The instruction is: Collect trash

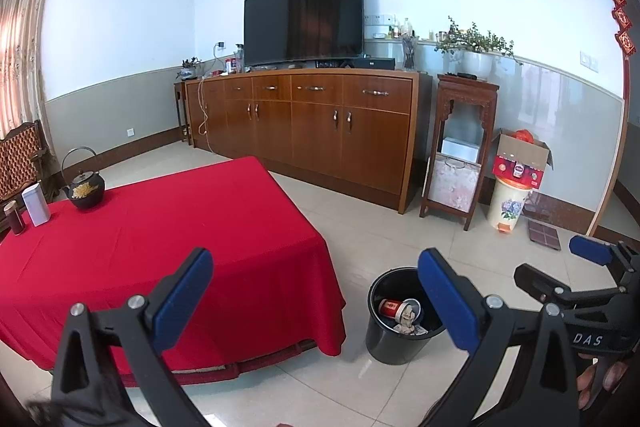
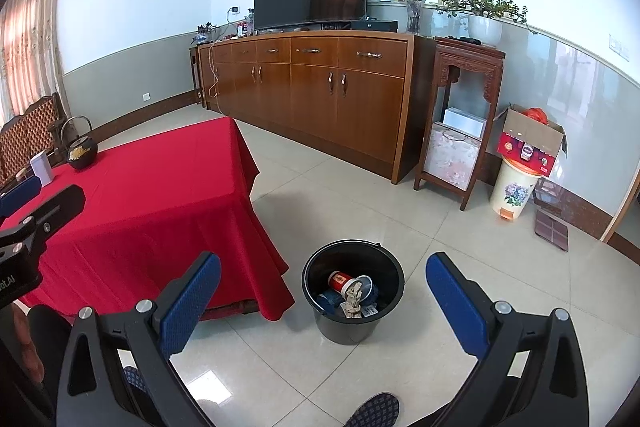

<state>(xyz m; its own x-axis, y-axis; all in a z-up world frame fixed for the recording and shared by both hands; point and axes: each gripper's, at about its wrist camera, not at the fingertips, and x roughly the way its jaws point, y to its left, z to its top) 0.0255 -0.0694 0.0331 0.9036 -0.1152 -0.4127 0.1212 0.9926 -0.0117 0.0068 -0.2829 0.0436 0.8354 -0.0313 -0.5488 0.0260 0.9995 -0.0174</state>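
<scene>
A black trash bucket (image 1: 400, 343) stands on the tiled floor beside the red-clothed table (image 1: 168, 247). It holds a red and white cup (image 1: 394, 308) and crumpled paper. In the right wrist view the bucket (image 2: 352, 327) sits between the fingers, with the cup (image 2: 344, 281) and paper (image 2: 354, 301) inside. My left gripper (image 1: 316, 299) is open and empty, above the table's near corner. My right gripper (image 2: 323, 301) is open and empty, held above the bucket. Each gripper shows at the edge of the other's view.
On the table's far left stand a black iron teapot (image 1: 85, 189), a white tin (image 1: 36, 205) and a dark jar (image 1: 14, 217). A long wooden TV cabinet (image 1: 312, 123), a carved stand (image 1: 460, 147) and a floral bin with a carton (image 1: 510, 205) line the wall.
</scene>
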